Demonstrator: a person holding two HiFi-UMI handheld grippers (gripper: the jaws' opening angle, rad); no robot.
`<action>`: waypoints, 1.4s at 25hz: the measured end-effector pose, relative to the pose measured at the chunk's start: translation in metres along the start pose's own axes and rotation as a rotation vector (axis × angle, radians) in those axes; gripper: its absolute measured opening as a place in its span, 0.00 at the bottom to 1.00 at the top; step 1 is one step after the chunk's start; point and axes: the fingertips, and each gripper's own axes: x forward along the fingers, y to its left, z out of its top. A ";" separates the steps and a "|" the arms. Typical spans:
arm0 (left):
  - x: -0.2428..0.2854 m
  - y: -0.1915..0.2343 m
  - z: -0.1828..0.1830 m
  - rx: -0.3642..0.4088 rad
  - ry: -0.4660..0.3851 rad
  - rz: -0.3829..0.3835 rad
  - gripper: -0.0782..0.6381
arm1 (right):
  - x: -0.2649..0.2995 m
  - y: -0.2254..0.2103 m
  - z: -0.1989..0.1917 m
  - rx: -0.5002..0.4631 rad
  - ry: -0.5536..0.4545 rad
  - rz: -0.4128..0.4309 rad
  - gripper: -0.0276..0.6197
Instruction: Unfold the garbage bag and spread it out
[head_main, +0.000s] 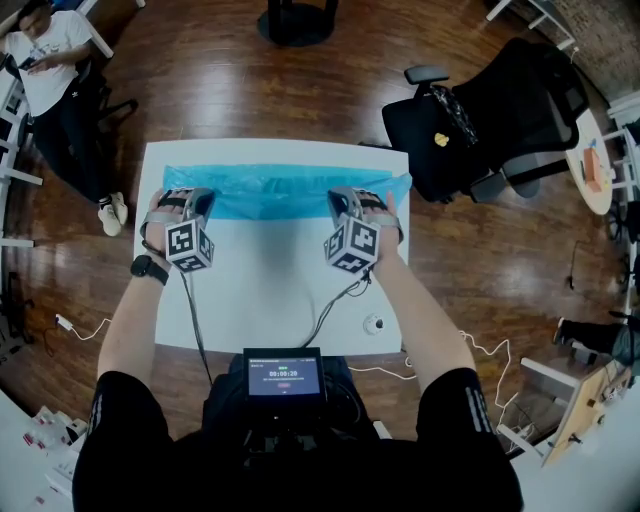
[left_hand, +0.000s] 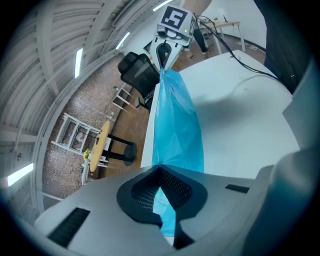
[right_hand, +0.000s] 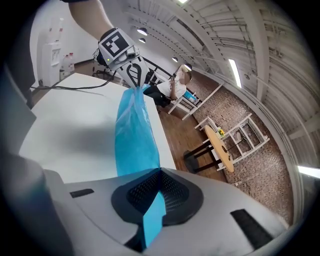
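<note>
The thin blue plastic garbage bag (head_main: 280, 190) is stretched out as a long, narrow band over the far part of the white desk (head_main: 270, 290), running left to right. My left gripper (head_main: 196, 200) has its jaws clenched on the bag's left end, and my right gripper (head_main: 343, 198) pinches the right end the same way. I judge the lengthwise unfolding done, with the width not yet opened. Next I would lay the band flat, take one long edge and draw it near, gently, since the film is flimsy.
</note>
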 end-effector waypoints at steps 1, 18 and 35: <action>-0.004 -0.001 0.003 -0.005 -0.007 0.009 0.12 | -0.001 0.002 -0.002 0.004 0.003 -0.006 0.08; -0.046 -0.059 0.014 -0.028 0.025 0.138 0.12 | -0.025 0.052 -0.017 0.040 0.028 -0.100 0.10; -0.056 -0.103 0.020 -0.083 0.017 0.106 0.12 | -0.046 0.101 -0.035 0.212 0.004 -0.032 0.18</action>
